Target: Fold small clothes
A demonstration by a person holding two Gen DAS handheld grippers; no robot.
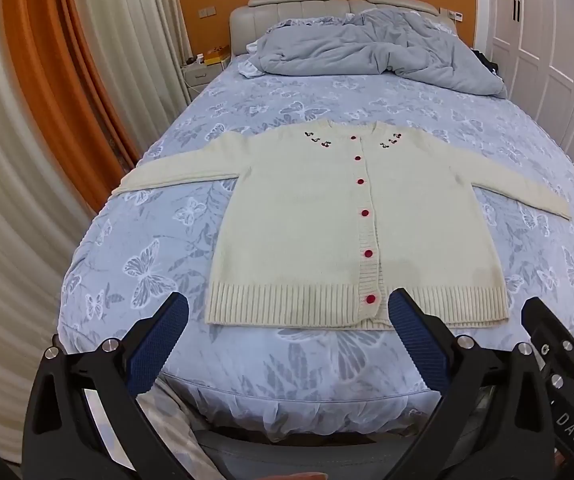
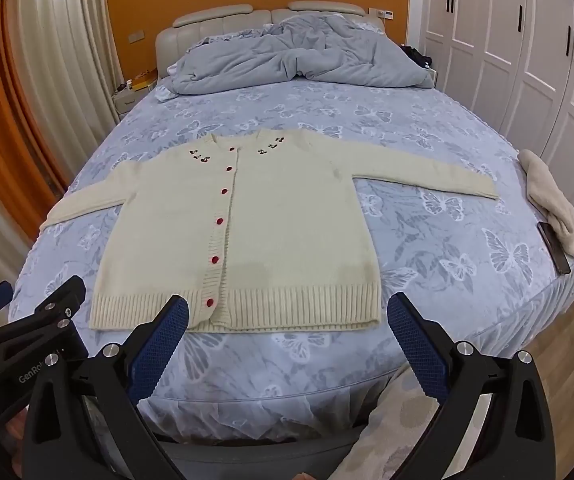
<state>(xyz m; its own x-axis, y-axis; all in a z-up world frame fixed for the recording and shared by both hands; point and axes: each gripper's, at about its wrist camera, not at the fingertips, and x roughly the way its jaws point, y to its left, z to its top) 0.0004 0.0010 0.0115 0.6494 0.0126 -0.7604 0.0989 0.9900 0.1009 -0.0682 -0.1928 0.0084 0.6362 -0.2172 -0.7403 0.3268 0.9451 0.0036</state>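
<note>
1. Left wrist view first: at the far left of the scene the cardigan's left sleeve [image 1: 175, 172] runs out flat toward the edge of the bed [image 1: 135, 240], its cuff close to the drop. It looks like soft, loose knit, so I expect it to sag and trail if lifted by the cuff alone; a pinch nearer the shoulder seam should carry it over more tidily.
2. Next, the left gripper [image 1: 287, 320] hangs over the near edge of the bed with its jaws spread wide and nothing between them, clear of the fabric.
3. In the middle lies the cream cardigan [image 1: 327, 220] itself, face up, buttoned with red buttons [image 1: 365, 213], collar far and ribbed hem [image 1: 287, 304] near. It seems light and limp, not slippery, and a thick knit will likely drag on the butterfly-print sheet rather than slide. The ribbed hem corners look like the firmest places to take hold, since the ribbing is thicker and gives the pads something to bite.
4. Further right, the right gripper [image 2: 287, 320] also stands fully parted and empty, just short of the hem.
5. The right sleeve [image 2: 427, 176] stretches flat toward the right side, well apart from a pale cloth [image 2: 555, 204] and a dark phone-like object [image 2: 553, 248] at the right edge.
6. My guess is that nothing is folded yet, and that each sleeve wants bringing across the body first.
</note>
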